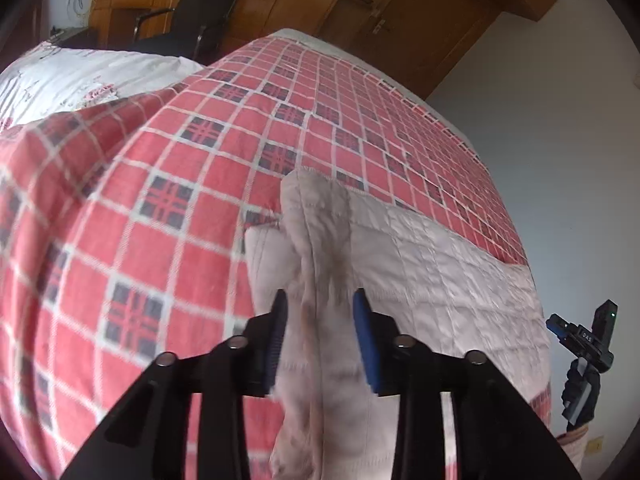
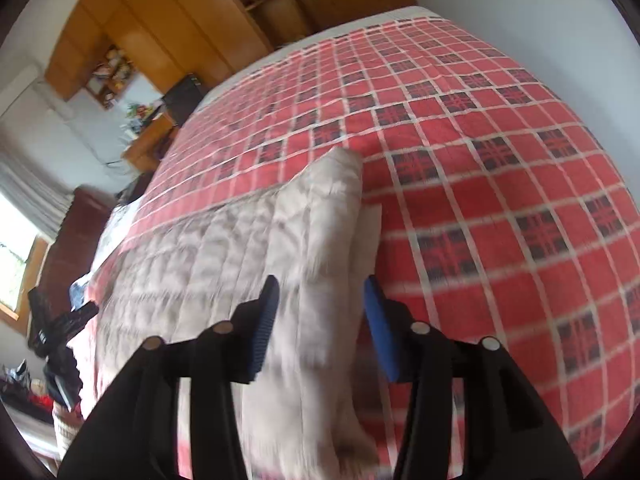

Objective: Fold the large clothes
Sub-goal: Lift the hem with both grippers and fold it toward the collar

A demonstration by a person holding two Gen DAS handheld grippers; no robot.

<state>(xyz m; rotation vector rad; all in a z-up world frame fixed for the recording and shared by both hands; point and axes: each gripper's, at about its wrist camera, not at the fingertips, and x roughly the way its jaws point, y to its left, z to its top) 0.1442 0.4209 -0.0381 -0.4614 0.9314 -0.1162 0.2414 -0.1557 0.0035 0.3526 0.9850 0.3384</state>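
My left gripper (image 1: 320, 332) stands open around a bunched fold of the pale quilted garment (image 1: 420, 264). My right gripper (image 2: 320, 328) gapes too, astride its other end on the red checked bedspread (image 2: 500, 184).

Both wrist views sit close above the bed (image 1: 360, 128), looking along their tongs toward the wardrobe (image 1: 400, 12) beyond its far edge. They share the checked cover (image 2: 500, 160) and pale quilted garment (image 2: 240, 248); each sees the other tongs at that garment's opposite end
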